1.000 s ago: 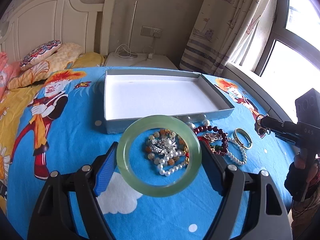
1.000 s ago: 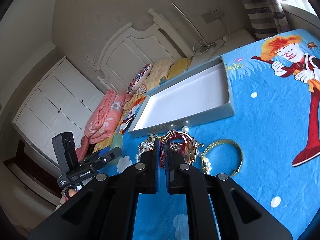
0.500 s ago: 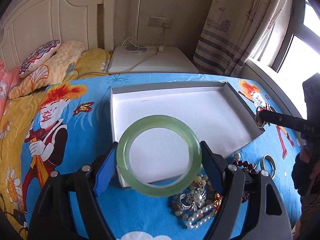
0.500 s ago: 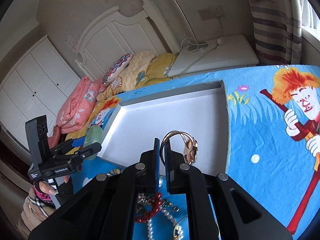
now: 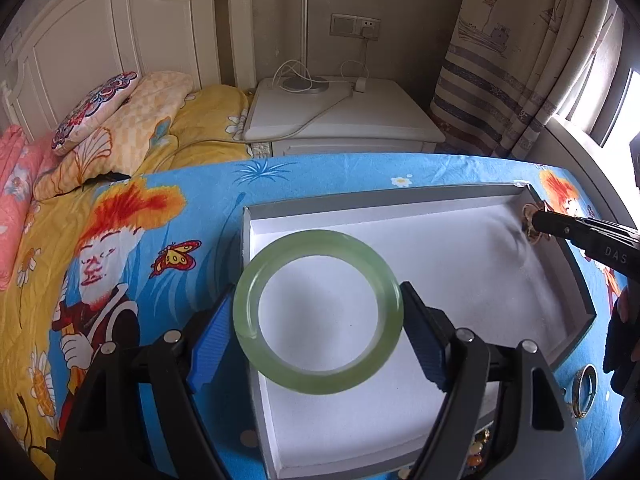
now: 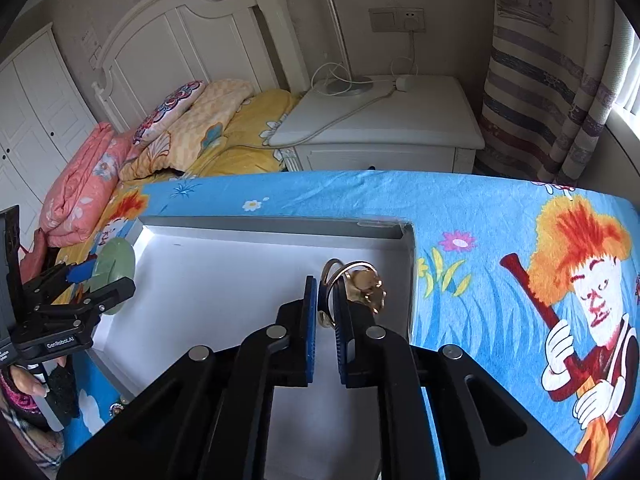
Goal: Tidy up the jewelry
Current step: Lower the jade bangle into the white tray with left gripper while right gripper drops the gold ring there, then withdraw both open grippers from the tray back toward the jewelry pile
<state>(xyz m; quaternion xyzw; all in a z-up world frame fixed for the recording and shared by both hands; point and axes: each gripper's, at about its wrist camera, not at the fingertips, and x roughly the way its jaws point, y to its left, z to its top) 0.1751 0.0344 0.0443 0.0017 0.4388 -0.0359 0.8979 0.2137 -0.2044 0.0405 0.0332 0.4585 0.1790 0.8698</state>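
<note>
- Left gripper (image 5: 318, 320): pads clamp a green jade bangle (image 5: 318, 322) above the near left part of the white tray (image 5: 520, 300).
- Right gripper (image 6: 326, 312): jaws narrow and opening; gold ring (image 6: 360, 284) between them, over the tray's far right corner.
- Surroundings: bed sheet (image 6: 480, 220) under the tray; loose jewelry (image 5: 584, 388) beside its near wall.
- Clearance: tray floor bare; walls low.
</note>
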